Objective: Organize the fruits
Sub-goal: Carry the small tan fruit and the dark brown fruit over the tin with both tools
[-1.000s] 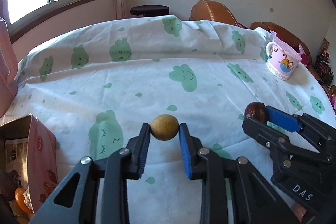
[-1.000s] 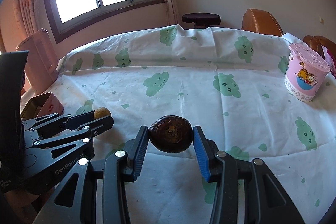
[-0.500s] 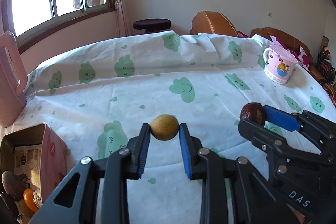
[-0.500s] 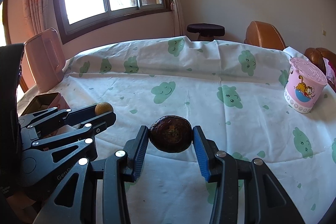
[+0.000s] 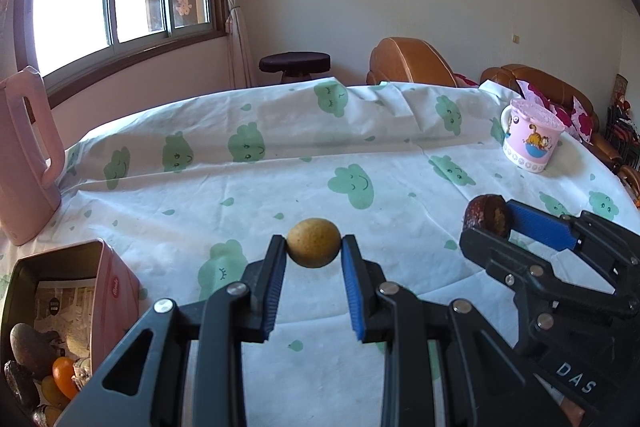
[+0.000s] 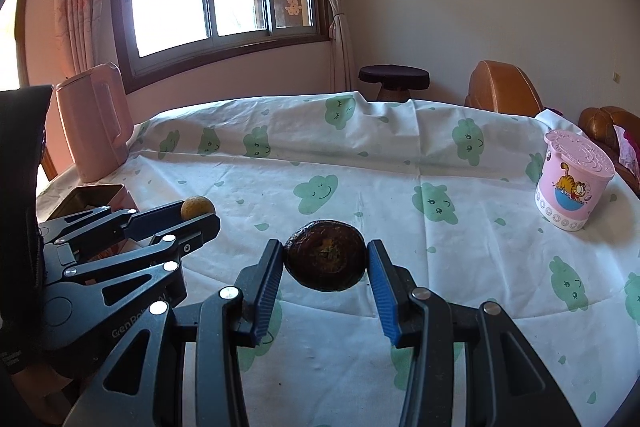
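risk, drop: my left gripper (image 5: 314, 251) pinches the small tan fruit (image 5: 314, 242) at its fingertips only; it is round, so I judge a quick swing could roll it out.
risk, crush: the dark brown fruit (image 6: 325, 255) looks wrinkled and soft; squeezing harder could dent it.
risk, clash: both grippers hang near each other above the tablecloth (image 5: 360, 155); if both head for the tin at once, I expect a bump.
risk, tin: the pink tin (image 5: 108, 291) sits at the table's left edge, with fruit already inside; a sloppy release could bounce off the rim.
left fingers: narrow gap, clamped on the tan fruit, held clear of the cloth.
right fingers: my right gripper (image 6: 325, 261) stands wider, pads pressed on both sides of the dark fruit, also lifted.
next: I'd go left fruit to tin first, then right.
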A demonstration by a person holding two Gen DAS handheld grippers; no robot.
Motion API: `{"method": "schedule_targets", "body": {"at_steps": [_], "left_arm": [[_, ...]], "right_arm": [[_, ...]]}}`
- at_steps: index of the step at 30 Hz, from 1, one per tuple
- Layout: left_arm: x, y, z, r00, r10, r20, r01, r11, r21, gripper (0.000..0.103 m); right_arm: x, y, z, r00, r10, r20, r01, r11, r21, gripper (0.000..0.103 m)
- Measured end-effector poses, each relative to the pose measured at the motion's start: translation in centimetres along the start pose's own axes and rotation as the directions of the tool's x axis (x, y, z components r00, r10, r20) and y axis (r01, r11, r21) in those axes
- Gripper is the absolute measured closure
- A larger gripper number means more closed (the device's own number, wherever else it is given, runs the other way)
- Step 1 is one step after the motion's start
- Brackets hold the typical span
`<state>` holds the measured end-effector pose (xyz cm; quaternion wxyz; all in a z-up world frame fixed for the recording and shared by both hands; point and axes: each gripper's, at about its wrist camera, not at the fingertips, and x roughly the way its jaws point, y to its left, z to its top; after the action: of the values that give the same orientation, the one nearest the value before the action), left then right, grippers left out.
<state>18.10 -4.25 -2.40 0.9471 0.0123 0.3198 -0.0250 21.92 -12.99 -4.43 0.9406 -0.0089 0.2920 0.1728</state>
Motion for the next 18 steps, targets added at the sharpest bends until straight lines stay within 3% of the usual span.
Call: {"method": "schedule_targets", "body": {"at_steps": [18], "left_arm": [[-1.2,0.0,-0.1,0.998,0.019,0.058,-0.019,1.0,0.0,0.073]], "right_arm": [[-1.4,0.0,0.0,0.997,-0.004,0.074,0.004,1.0,-0.007,0.058]]}}
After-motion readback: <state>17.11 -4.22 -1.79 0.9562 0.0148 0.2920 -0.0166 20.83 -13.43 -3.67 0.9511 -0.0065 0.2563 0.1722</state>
